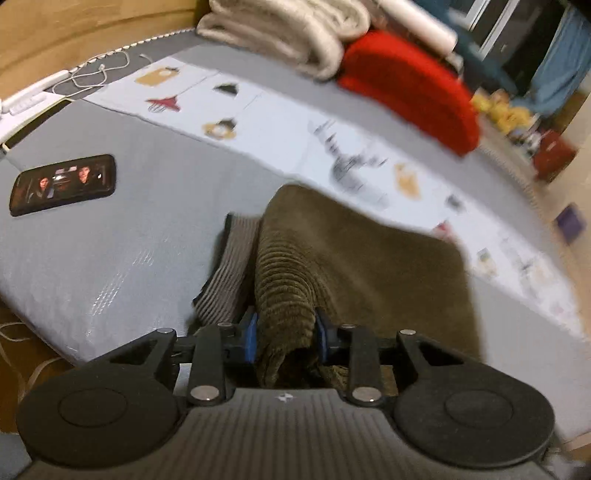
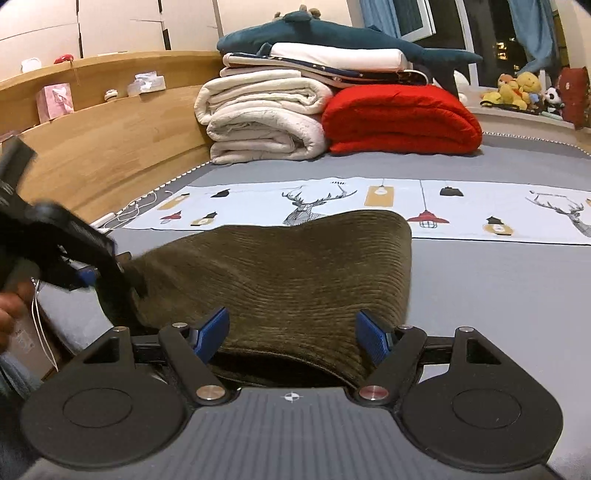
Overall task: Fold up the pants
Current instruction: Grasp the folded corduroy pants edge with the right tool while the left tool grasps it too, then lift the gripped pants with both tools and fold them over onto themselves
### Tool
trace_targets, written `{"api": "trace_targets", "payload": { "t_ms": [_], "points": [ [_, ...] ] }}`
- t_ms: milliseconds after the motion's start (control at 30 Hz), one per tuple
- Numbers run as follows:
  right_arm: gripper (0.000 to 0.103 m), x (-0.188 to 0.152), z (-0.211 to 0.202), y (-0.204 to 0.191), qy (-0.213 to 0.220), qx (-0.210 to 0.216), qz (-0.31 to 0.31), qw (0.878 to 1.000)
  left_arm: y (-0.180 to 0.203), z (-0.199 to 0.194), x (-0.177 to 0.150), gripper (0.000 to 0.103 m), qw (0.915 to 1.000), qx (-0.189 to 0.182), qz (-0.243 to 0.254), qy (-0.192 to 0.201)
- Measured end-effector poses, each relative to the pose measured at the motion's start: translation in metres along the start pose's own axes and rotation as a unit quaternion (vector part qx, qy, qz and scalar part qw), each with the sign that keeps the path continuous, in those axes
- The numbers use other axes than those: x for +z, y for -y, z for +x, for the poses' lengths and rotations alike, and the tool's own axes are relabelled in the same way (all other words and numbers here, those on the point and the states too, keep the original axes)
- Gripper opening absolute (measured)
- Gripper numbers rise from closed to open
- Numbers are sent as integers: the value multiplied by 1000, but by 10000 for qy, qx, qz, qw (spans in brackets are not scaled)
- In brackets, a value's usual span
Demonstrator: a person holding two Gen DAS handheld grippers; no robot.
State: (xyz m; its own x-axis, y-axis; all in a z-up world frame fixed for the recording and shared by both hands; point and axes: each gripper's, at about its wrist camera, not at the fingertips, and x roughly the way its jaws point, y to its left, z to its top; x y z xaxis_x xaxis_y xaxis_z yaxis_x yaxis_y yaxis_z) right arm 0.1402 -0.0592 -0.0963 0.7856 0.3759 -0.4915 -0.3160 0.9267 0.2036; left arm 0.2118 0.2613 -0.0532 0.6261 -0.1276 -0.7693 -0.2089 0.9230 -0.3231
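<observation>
Olive corduroy pants [image 1: 351,266] lie in a folded heap on the grey bed [image 1: 110,258]. My left gripper [image 1: 286,336] is shut on a bunched edge of them, its blue pads [image 1: 251,336] squeezing the cloth from both sides. In the right wrist view the pants [image 2: 288,266] spread across the middle. My right gripper [image 2: 291,332] stands open, its blue pads [image 2: 373,336] wide apart with the near hem lying loose between them. The left gripper [image 2: 92,277] shows there at the pants' left end, held by a hand [image 2: 7,314]. Striped grey cloth [image 1: 232,266] peeks out beside the pants.
A phone [image 1: 62,184] with a lit screen lies on the bed at the left. Folded cream blankets [image 2: 258,118], a red blanket [image 2: 399,118] and a plush shark [image 2: 332,33] are stacked at the back. A printed sheet strip [image 2: 369,199] crosses the bed. The wooden headboard [image 2: 110,140] runs along the left.
</observation>
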Motion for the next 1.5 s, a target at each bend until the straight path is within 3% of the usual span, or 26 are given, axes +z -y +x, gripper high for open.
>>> {"api": "trace_targets", "payload": {
  "t_ms": [100,200,300,367,433,500,567,633,733,800,867,967,1000,1033,1133,1200,1500],
  "points": [
    [78,2,-7,5,53,127,191,9997,-17,-8,-11,34,9998,-132,-114,24],
    [77,2,-7,8,78,400,288,9988,-45,35,-31,37,9979,439,-243,-413],
    [67,-4,14,7,-368,484,135,9981,-53,37,-40,41,9982,343,-414,-276],
    [64,-14,27,2,-676,256,-291,9970,-42,32,-37,51,9985,502,-90,-190],
    [63,-20,30,-1,-714,217,-581,9955,-36,28,-35,68,9970,744,151,-112],
    [63,-21,28,-1,-694,212,-619,9954,-32,18,-34,74,9957,900,199,-1],
    [59,-14,25,-5,-745,170,-667,9948,-25,6,-30,75,9948,984,121,227],
    [51,-1,16,-8,-574,255,-636,9960,-18,-8,-17,79,9950,833,161,529],
    [52,16,14,-11,-299,230,-614,9974,1,-9,-3,91,9963,444,233,692],
    [53,16,28,-12,-566,222,-653,9960,16,9,3,91,9975,260,476,443],
    [53,-1,45,-11,-1070,215,-591,9923,25,34,-2,91,9954,577,748,187],
    [54,-34,36,-18,-481,48,-1051,9933,18,61,-26,92,9884,1081,1056,-172],
    [54,-41,32,-22,-354,-17,-1182,9924,8,66,-33,100,9894,1070,966,-169],
    [54,-46,28,-24,-250,-62,-1237,9920,-3,65,-42,103,9912,1098,738,-96],
    [55,-50,26,-26,-112,-66,-1412,9899,-22,60,-45,103,9955,838,398,-214],
    [59,-46,27,-20,-164,-2,-1303,9913,-21,58,-45,103,9948,868,505,-155],
    [64,-31,3,-7,-435,58,-863,9953,-2,51,-55,103,9890,1172,895,136]
  ]
}}
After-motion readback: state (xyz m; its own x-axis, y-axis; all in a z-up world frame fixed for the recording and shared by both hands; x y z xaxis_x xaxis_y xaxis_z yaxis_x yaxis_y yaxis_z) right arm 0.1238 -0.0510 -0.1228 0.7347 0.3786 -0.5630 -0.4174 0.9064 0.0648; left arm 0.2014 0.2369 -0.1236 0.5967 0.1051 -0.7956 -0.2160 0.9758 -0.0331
